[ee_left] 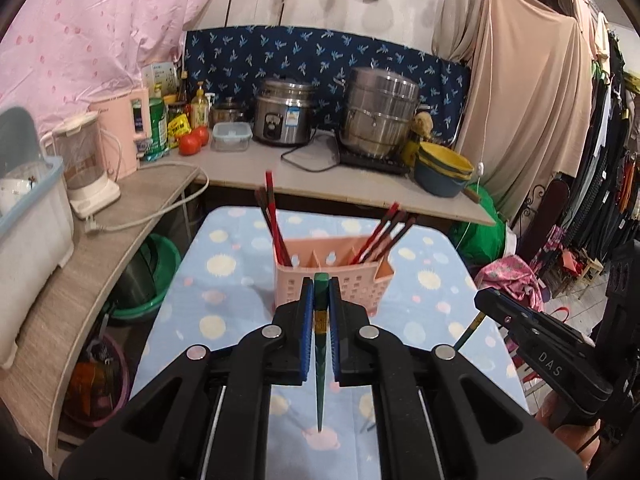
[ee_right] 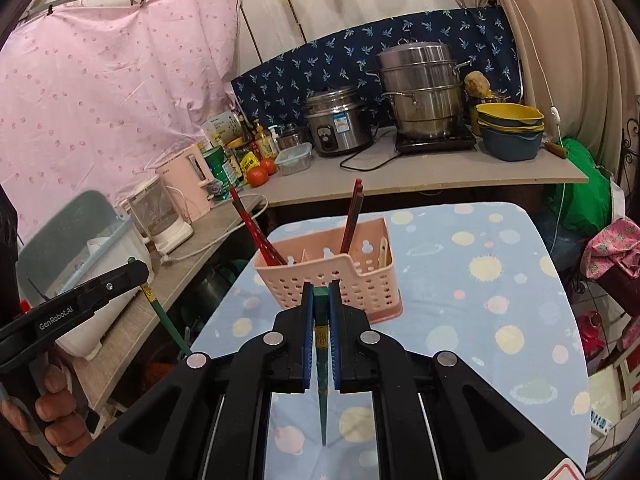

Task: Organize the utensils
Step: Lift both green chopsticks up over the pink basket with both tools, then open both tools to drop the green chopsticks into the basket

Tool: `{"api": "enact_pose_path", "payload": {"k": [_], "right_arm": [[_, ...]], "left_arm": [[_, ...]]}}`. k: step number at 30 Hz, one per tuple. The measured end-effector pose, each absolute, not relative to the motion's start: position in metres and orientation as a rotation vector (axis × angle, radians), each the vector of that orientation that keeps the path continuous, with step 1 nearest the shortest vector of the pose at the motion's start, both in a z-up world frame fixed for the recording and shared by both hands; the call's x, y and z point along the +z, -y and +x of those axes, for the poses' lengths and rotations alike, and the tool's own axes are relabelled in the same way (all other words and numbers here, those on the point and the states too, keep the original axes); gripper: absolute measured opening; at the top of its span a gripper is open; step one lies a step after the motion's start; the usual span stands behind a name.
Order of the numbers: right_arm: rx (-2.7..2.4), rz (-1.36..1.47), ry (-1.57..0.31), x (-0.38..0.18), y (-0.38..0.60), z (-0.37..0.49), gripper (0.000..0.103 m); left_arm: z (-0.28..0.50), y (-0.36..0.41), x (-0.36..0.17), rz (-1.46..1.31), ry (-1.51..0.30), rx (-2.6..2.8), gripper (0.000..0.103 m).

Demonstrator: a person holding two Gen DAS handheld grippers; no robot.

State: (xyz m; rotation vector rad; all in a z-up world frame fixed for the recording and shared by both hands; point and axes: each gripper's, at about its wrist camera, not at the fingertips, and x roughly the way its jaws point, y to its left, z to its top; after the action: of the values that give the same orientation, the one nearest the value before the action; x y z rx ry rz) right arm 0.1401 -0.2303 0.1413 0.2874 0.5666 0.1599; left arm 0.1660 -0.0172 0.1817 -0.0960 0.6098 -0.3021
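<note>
Left gripper (ee_left: pixel 320 298), marked "GenRobot.AI", pinches a green chopstick (ee_left: pixel 320 360). Right gripper (ee_right: pixel 320 300), marked "DAS", pinches another green chopstick (ee_right: pixel 321 380). Just beyond both, the pink holder (ee_left: pixel 360 286) on the blue cloth (ee_left: pixel 224 296) contains red chopsticks (ee_left: pixel 274 220) in its left and right compartments.

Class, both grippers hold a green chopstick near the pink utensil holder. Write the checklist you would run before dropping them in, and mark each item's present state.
1. Left gripper shut on its green chopstick: ok.
2. Right gripper shut on its green chopstick: ok.
3. Pink utensil holder upright on the blue patterned tablecloth: ok.
4. Free compartment available: the middle section looks free of the red chopsticks at either end: ok.
5. Chopstick tips above the holder's rim: not ok, both point down short of it.
6. Grippers clear of each other: ok, apart.
</note>
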Motion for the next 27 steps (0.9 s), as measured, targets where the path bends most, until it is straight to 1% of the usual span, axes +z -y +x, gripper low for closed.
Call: {"api": "enact_pose_path", "payload": {"k": [12,16,21,27], "right_arm": [[0.151,0.341,-0.37,0.228,0.252,0.207,0.007],[0.139,0.351,-0.337,0.244,0.255,0.235,0.007],[0.12,0.343,-0.339,0.245,0.253,0.268,0.007],[0.112,0.336,-0.408,0.215,0.249,0.298,0.007]], "left_arm": [[0.223,0.026,0.265,-0.095,-0.424,-0.283,0.007],[0.244,0.031,0.284,-0.087,-0.375,-0.268,0.007],[0.272,0.035,0.286,-0.089,-0.369,-0.255,0.007],[0.298,0.039,0.255,-0.091,-0.429,-0.244,0.007]]}}
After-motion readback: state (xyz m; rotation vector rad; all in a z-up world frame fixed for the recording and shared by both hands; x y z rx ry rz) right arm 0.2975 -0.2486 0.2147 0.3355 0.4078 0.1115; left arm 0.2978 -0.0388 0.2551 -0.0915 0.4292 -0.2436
